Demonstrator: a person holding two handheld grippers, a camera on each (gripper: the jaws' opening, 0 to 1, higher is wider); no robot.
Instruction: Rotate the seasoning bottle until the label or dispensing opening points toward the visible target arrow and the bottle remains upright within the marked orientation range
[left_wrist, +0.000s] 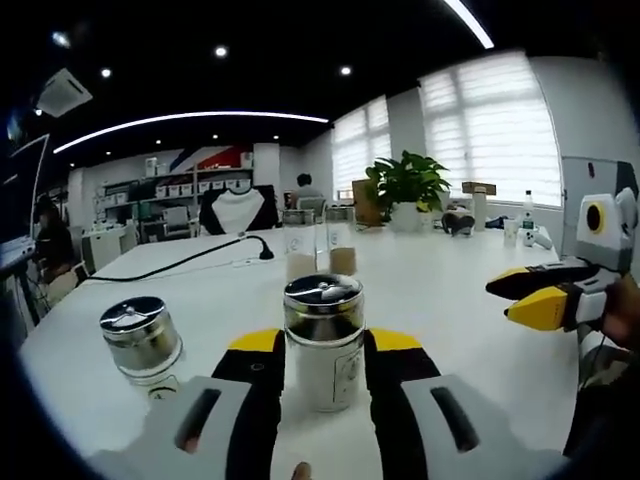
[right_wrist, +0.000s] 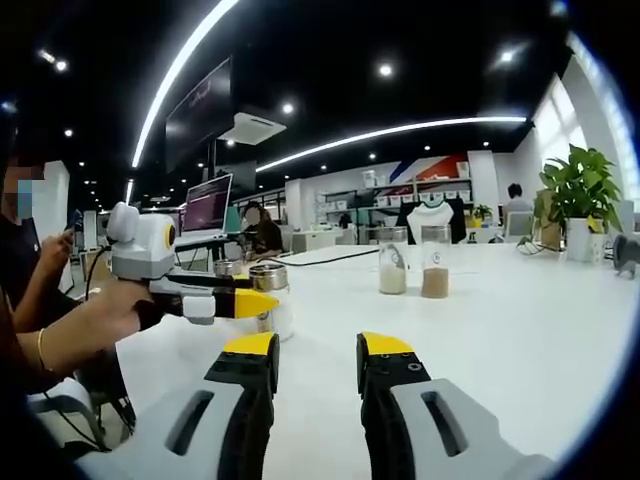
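Fingers of the left gripper (left_wrist: 324, 350) stand on either side of the seasoning bottle (left_wrist: 325, 340), 1 yellow-tipped pad (left_wrist: 257, 341) at its 9 o'clock side and the other at its 3 o'clock side, both pressed against the body: clamped on the bottle. The bottle is upright on the white table (left_wrist: 430, 280), at the centre of the left gripper view, with a metal lid and a pale label facing the camera. A second lidded jar (left_wrist: 142, 340) stands apart from it at 9 o'clock, untouched.

Fingers of the right gripper (right_wrist: 316, 352) are apart with bare table between them; nothing is held. In the left gripper view this same gripper enters at 3 o'clock, yellow tips pointing toward the bottle but well apart from it.

2 tall glass jars, 1 with pale contents (right_wrist: 392, 260) and 1 with brown contents (right_wrist: 434, 262), stand side by side farther along the table, at 12 o'clock from the bottle. A black cable (left_wrist: 180, 262) runs across the table surface at 10 o'clock. A potted plant (left_wrist: 408, 188) sits at the far edge near the windows.

In the right gripper view the left gripper appears at 9 o'clock, held by a person's hand (right_wrist: 110, 310), its yellow tip against the bottle. A laptop (right_wrist: 207, 208) is open behind it.
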